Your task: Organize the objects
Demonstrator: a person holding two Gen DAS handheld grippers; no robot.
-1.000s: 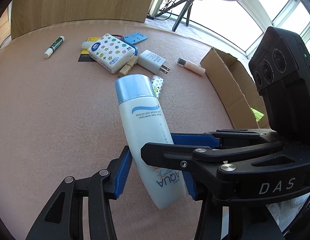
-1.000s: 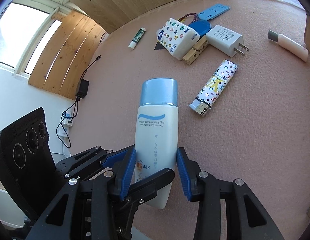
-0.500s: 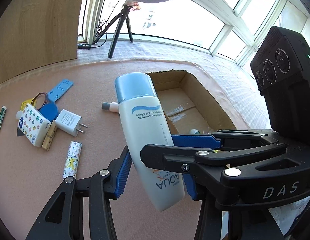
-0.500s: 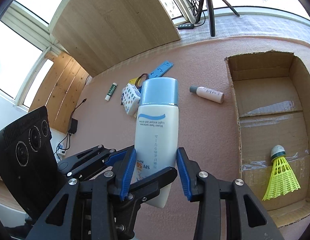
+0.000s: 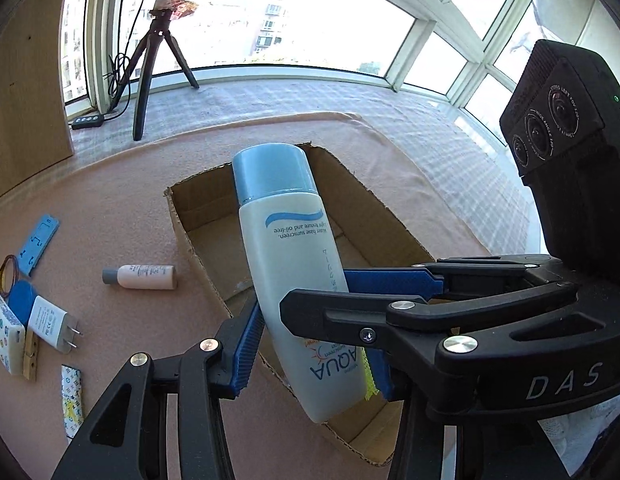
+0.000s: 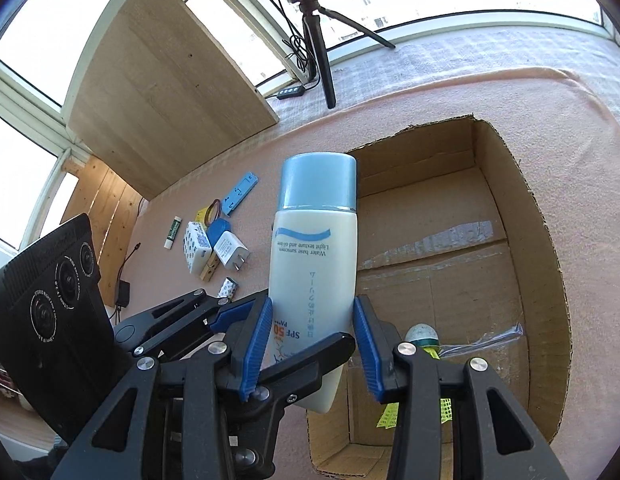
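A white sunscreen bottle (image 5: 293,248) (image 6: 314,248) with a light-blue cap hangs cap-forward in the air, tilted, above the open cardboard box (image 5: 189,240) (image 6: 542,240). My left gripper (image 5: 310,360) is shut on the bottle's lower body, blue pads on both sides. My right gripper (image 6: 314,348) is shut on the same lower part, and its fingers cross those of the left one. A yellow shuttlecock (image 6: 422,334) lies inside the box, partly hidden by my right finger.
On the pink mat left of the box lie a small pink bottle (image 5: 141,277), a white charger (image 5: 49,322), a dotted tissue pack (image 5: 5,336), a patterned lighter (image 5: 71,396) and a blue card (image 5: 37,246). A tripod (image 5: 153,60) and a wooden board (image 6: 157,88) stand behind.
Both grippers, still shut on the bottle, have swung right from above the loose items to above the box. The box now fills the middle of both views.
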